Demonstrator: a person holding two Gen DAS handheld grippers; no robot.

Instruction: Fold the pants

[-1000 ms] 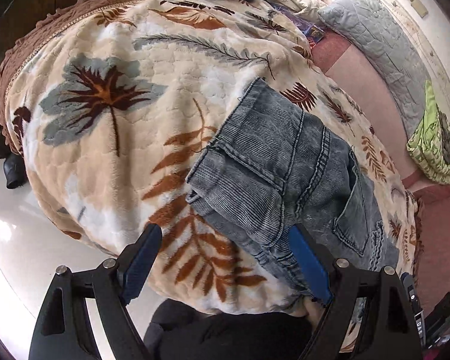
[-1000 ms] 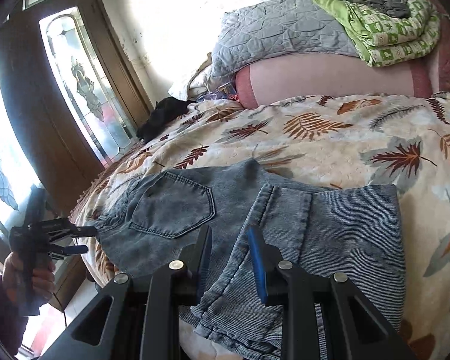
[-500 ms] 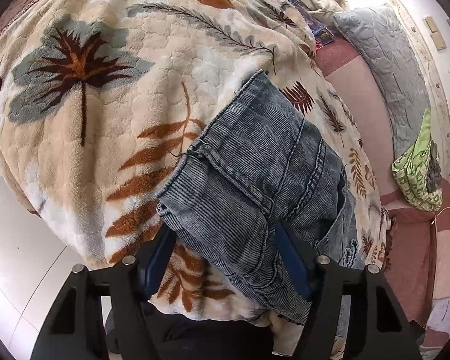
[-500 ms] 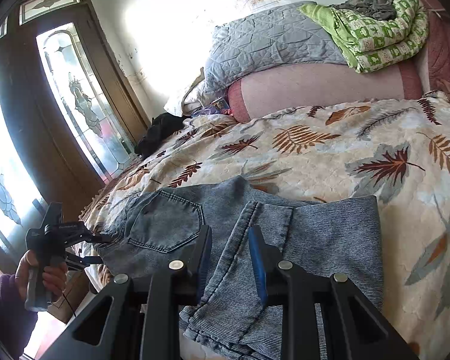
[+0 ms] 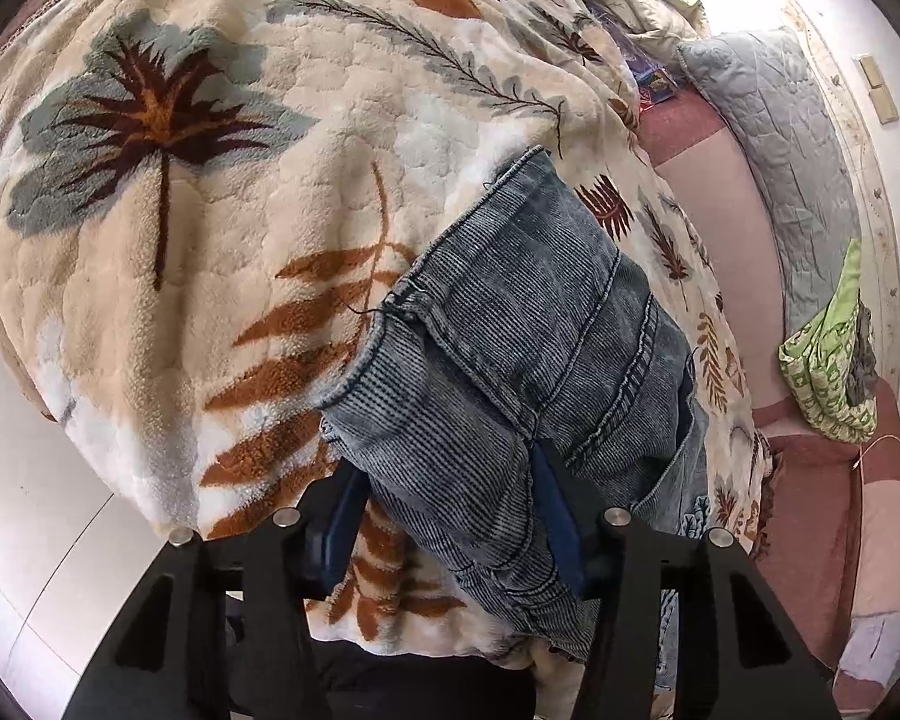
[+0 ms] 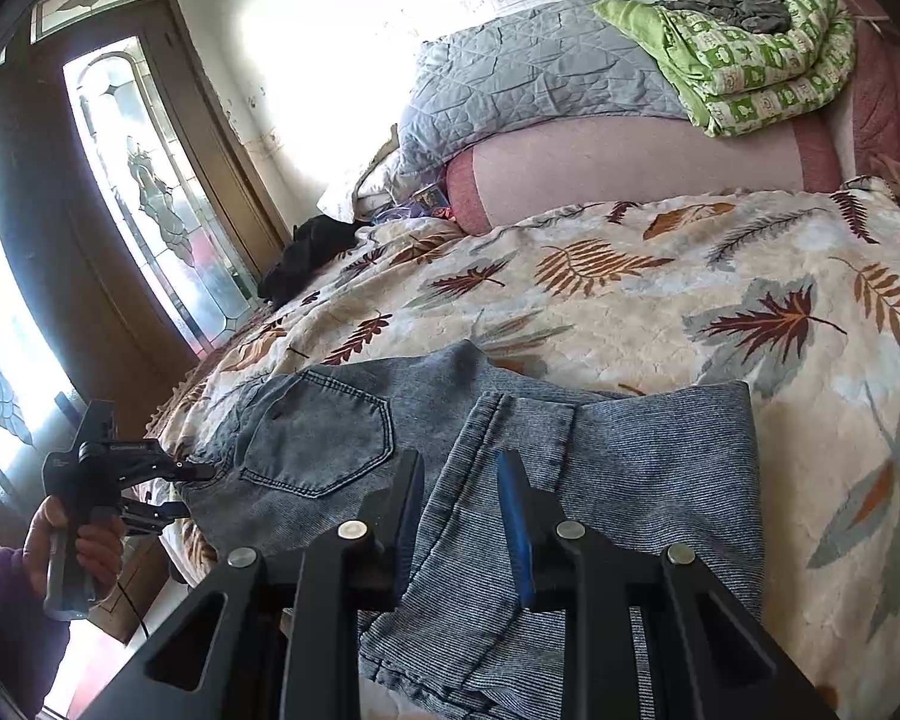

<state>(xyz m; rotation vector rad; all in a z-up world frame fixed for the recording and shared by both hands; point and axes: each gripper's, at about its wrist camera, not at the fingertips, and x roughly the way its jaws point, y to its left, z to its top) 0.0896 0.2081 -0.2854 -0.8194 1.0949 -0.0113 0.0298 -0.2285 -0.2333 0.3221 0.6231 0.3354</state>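
The grey-blue denim pants (image 5: 534,348) lie folded on a leaf-print blanket (image 5: 210,192) near the bed's front edge. My left gripper (image 5: 450,504) is open, its blue pads on either side of the folded leg-hem end of the pants. In the right wrist view the pants (image 6: 630,480) show a back pocket (image 6: 318,444) on the left. My right gripper (image 6: 462,516) is partly open with a fold of the denim between its pads. The left gripper (image 6: 174,486) shows there at the pants' left edge, held in a hand.
The blanket (image 6: 630,288) covers the bed. A grey quilted pillow (image 6: 540,78) and a green patterned quilt (image 6: 762,54) lie on a pink bolster (image 6: 630,168) at the far side. A black garment (image 6: 306,252) lies near the glass door (image 6: 150,192). Pale floor (image 5: 24,468) lies beyond the edge.
My left gripper has moved forward onto the pants' end, so its pads now straddle the folded denim, and its jaws have narrowed. My right gripper has barely moved.
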